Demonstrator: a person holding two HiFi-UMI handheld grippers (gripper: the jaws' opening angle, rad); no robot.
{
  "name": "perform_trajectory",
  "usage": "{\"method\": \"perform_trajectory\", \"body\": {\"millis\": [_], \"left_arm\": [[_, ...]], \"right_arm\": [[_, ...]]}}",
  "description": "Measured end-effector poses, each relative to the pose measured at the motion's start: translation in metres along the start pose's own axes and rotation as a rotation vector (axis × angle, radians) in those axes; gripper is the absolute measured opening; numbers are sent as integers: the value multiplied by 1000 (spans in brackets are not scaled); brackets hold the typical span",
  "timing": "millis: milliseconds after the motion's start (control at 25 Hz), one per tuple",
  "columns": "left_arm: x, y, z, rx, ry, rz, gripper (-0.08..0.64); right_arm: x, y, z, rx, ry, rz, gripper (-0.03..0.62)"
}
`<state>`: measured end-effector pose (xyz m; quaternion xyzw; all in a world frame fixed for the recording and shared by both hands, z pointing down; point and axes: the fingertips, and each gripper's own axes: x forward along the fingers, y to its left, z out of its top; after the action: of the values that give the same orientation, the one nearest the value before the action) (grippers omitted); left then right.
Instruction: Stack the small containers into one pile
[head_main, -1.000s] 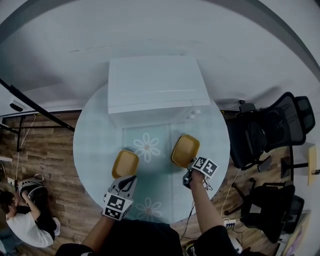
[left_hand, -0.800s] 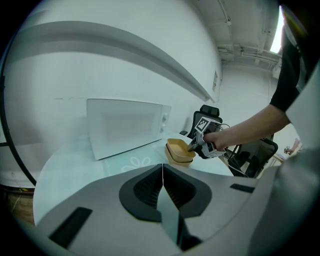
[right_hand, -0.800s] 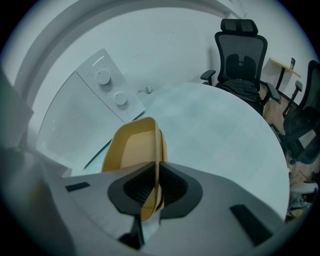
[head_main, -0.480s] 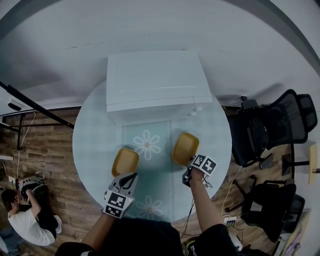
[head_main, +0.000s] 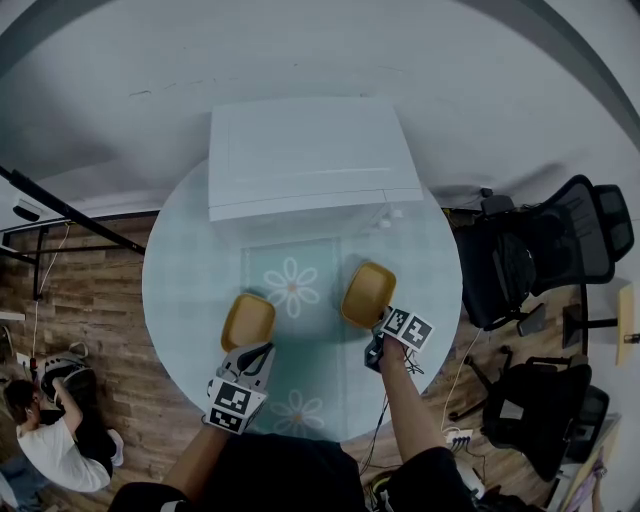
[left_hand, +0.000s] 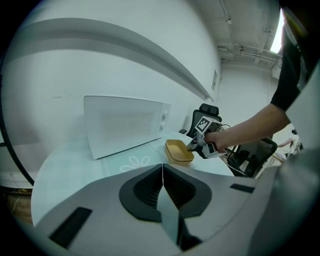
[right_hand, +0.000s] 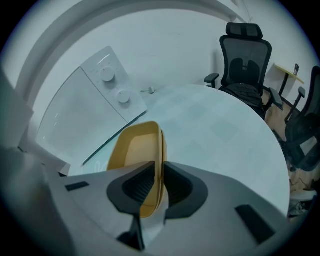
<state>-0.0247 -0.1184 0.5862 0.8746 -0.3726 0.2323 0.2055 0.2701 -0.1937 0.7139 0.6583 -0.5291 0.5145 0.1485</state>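
Two shallow yellow containers are on the round table. The left container (head_main: 248, 321) lies just ahead of my left gripper (head_main: 257, 352), which is shut with nothing between its jaws (left_hand: 162, 169); that container is hidden in the left gripper view. My right gripper (head_main: 378, 330) is shut on the near rim of the right container (head_main: 367, 294). The right gripper view shows the thin rim pinched between the jaws (right_hand: 159, 182), with the container (right_hand: 131, 150) reaching forward. From the left gripper view, this container (left_hand: 179, 150) sits low over the table, and I cannot tell whether it touches.
A white microwave-like box (head_main: 310, 155) with two knobs (right_hand: 114, 85) fills the back of the table (head_main: 190, 280). Black office chairs (head_main: 545, 255) stand to the right. A person (head_main: 50, 440) sits on the wooden floor at lower left.
Only the view has shifted slightly. Both grippers and both containers stand as before.
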Motion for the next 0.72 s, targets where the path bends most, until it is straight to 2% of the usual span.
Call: {"method": "perform_trajectory", "body": {"millis": [480, 720], "left_arm": [[-2, -1, -2, 3, 9, 1, 15], [-6, -2, -4, 9, 3, -1, 15]], "right_arm": [[1, -4, -4, 6, 2, -15, 43], [-14, -4, 6, -27, -78, -21, 44]]}}
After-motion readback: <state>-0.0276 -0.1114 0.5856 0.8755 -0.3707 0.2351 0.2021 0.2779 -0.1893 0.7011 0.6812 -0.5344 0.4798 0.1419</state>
